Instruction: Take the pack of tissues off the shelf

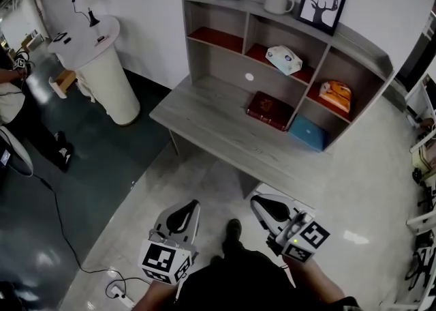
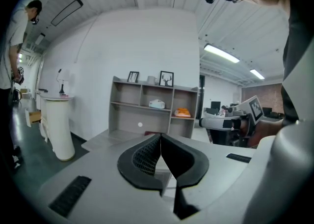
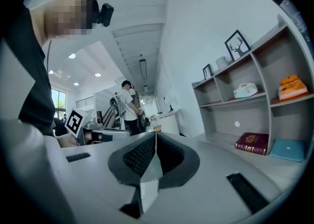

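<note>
Head view, claws first: left claw [image 1: 185, 215] and right claw [image 1: 267, 209] sit at the bottom of the frame, side by side, both pointing toward the table [image 1: 204, 115]. Left gripper view: jaws of the left claw [image 2: 160, 142] are together, with nothing between them. Right gripper view: same for the right claw [image 3: 156, 139], pads closed and empty.

Progress: nothing of the task is done, by my reading. The pack of tissues [image 1: 284, 59] lies in the middle compartment of the shelf [image 1: 354, 37], on its red board, untouched and well apart from both claws. Left to do: close the distance, open a claw, clamp the pack and draw it out.

Edges and room:
- Bare floor [image 1: 204, 173] separates the claws from the table's front edge, with nothing in the path. A cable [image 1: 65, 234] runs at lower left, off the line of approach.
- The table's near strip is bare. A red book [image 1: 270, 110] lies flat just below the tissue compartment, and a blue box [image 1: 308, 132] sits to its right.
- The compartment is bounded by an upright divider on each side and the top board above. The pack sits askew in it, with some room around it.
- The neighbouring right compartment holds an orange thing [image 1: 335, 95]. A mug [image 1: 278, 1] stands on the top board directly above.
- A white pedestal [image 1: 102, 71] stands at upper left, clear of the route.
</note>
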A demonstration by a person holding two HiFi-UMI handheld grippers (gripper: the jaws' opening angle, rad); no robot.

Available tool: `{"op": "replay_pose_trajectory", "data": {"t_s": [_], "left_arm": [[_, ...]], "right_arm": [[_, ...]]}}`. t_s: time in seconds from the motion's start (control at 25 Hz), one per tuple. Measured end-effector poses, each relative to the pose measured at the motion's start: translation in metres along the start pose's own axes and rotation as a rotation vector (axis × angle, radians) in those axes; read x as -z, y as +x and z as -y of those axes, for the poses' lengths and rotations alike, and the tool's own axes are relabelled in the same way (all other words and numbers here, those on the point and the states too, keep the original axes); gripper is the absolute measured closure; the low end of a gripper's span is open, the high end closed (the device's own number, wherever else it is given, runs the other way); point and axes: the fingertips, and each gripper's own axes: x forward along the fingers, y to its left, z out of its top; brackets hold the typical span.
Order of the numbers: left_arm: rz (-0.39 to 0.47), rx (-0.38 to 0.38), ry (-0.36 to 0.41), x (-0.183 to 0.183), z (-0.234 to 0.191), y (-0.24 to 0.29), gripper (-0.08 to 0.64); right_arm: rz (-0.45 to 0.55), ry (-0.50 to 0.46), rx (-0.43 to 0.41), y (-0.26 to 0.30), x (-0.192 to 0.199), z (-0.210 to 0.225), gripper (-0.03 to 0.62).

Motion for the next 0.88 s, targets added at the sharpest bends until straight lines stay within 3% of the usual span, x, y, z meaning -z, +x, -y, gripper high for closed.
{"op": "replay_pose_trajectory", "data": {"t_s": [0.48,0.88], "left_arm": [[0.016,-0.008,0.025,-0.052,-0.032,0.119,0.545],[-0.007,0.09,0.048,-0.065,-0.032,0.194,0.545]], "right_arm": [[0.013,0.0,-0.051,0.047,-0.042,0.112,0.574],[0.017,0.029,0.052,0.05,-0.044,0.183,0.574]]}}
